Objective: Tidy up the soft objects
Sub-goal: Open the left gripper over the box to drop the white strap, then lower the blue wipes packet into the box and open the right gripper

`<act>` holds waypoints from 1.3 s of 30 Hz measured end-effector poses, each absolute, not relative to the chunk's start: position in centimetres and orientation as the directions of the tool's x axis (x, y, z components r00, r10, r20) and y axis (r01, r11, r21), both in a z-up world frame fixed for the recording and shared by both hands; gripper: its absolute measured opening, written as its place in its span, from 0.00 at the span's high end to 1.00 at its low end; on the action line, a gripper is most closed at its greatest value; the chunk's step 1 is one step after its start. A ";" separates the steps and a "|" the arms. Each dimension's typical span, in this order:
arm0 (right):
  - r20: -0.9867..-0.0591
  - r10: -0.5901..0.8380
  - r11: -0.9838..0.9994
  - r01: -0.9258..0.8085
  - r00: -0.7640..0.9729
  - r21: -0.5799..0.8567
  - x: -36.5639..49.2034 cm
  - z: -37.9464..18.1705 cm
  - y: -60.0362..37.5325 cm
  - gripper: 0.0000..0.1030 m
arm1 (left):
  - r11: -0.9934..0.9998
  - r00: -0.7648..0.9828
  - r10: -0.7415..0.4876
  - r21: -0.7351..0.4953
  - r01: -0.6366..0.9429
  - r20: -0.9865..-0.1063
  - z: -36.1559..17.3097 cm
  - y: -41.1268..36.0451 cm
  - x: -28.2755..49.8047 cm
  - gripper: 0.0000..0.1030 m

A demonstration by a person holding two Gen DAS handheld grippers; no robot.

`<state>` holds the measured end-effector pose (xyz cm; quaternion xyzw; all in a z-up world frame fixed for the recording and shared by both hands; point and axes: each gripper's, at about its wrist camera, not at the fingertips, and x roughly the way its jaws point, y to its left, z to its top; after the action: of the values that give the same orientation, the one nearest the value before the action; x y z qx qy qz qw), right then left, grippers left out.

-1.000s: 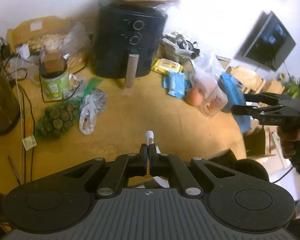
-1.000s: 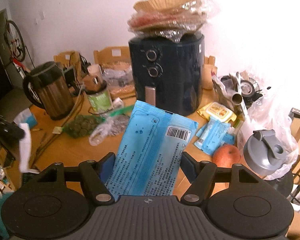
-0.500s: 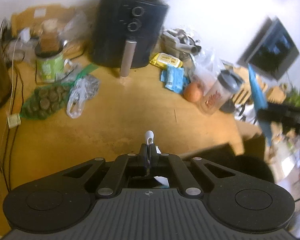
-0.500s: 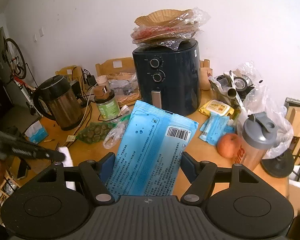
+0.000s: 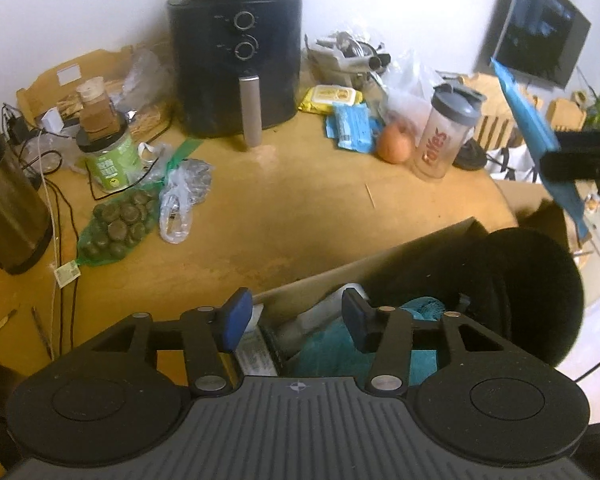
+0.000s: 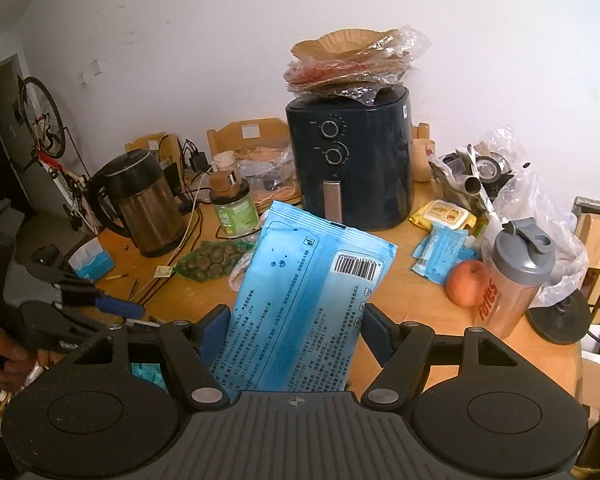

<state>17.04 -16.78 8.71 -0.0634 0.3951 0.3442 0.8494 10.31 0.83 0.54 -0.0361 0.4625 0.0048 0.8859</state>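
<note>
My right gripper (image 6: 294, 328) is shut on a large light-blue soft pack (image 6: 312, 292), held upright above the table's near edge; the pack also shows edge-on at the right of the left wrist view (image 5: 540, 136). My left gripper (image 5: 294, 318) is open and empty above a cardboard box (image 5: 364, 270) at the table's front edge. The box holds a teal net item (image 5: 336, 344), a white packet (image 5: 256, 350) and a black soft object (image 5: 516, 288). More blue packs (image 5: 350, 128) and a yellow wipes pack (image 5: 332, 98) lie on the table.
On the wooden table (image 5: 260, 208) stand a black air fryer (image 5: 236, 60), a steel kettle (image 5: 4, 200), a green jar (image 5: 108, 156), a shaker bottle (image 5: 446, 132) and an apple (image 5: 396, 144). A green net bag (image 5: 116, 228) and clear bags lie at the left.
My left gripper has opened and let go of the white piece it held, and it now hangs over the box. My right gripper has pulled back and up with the blue pack.
</note>
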 end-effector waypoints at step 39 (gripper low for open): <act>-0.828 0.544 0.551 -0.802 0.137 0.230 10.8 6.7 -7.3 0.00 | 0.943 0.614 0.009 -0.198 -0.268 -0.789 1.6 4.1 0.0 0.44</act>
<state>10.82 -7.28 6.66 -0.1355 0.4751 0.4538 0.7416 0.04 4.10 1.63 -0.1501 0.4323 0.0783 0.8857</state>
